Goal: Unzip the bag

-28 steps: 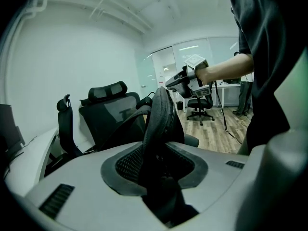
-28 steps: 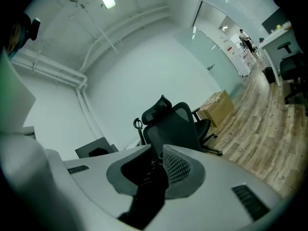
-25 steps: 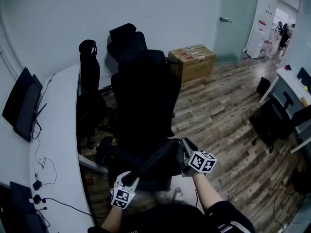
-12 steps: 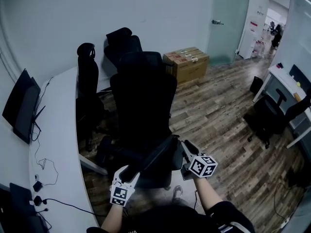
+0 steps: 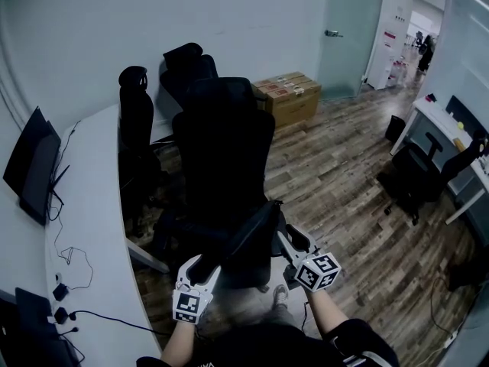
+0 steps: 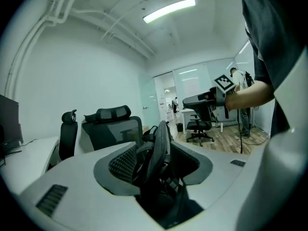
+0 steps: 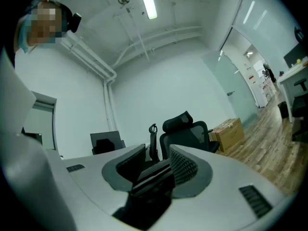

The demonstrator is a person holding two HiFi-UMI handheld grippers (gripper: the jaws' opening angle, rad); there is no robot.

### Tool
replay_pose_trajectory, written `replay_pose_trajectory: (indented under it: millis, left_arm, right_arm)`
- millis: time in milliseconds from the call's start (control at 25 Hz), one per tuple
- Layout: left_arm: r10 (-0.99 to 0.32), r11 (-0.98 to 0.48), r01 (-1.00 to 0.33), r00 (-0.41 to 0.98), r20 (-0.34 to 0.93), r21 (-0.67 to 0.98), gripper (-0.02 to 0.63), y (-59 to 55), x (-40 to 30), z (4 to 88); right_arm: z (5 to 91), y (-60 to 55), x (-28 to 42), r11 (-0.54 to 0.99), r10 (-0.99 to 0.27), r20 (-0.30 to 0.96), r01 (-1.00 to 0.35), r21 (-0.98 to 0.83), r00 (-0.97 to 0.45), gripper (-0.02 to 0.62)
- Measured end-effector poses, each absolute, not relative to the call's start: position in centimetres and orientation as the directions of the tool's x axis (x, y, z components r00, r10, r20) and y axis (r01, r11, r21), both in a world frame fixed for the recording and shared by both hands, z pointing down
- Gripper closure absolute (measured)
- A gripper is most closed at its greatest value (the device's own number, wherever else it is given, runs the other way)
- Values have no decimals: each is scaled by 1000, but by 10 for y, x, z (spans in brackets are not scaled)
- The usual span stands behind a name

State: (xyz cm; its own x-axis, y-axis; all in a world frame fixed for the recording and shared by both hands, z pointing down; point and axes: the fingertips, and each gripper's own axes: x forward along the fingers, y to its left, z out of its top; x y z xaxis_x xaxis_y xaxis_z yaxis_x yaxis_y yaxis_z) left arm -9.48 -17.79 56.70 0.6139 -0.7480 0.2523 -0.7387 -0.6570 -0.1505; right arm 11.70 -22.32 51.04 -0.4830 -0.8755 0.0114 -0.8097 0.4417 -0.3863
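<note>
A black bag (image 5: 246,238) rests at a black office chair (image 5: 225,140) just in front of the person. Its long top edge runs from near left to far right. The left gripper (image 5: 200,268) is at the near-left end, its jaws apart around the bag's straps without pinching them. The right gripper (image 5: 288,241) is at the far-right end and its jaws are opening, with the bag's edge loose between them.

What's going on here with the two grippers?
A person holds a gripper in each hand at a black bag by a chair. The left gripper has its jaws apart around the bag's edge. The right gripper has its jaws opening, with the bag between them. Whether the bag is unzipped cannot be told.
</note>
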Motion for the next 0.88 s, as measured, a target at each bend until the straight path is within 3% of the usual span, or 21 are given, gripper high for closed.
replay_pose_trajectory:
  millis: [280,680,880]
  left_arm:
    - [-755,-655,-732,629,182,-186,390,-142,-102,540]
    - [-760,-650,-747,644,87,-140,392,-97,-117,515]
    - [-755,-656,-744,649,93,-130,465,-77,-124,518]
  right_arm:
    - [488,-176,93,489,-862,19,-839,-239,-507,459]
    - [504,-119,67,464,-877,50,-870,-167,-477,460]
    - [508,-94,48,467,-876,61,-873,-144,-479,523]
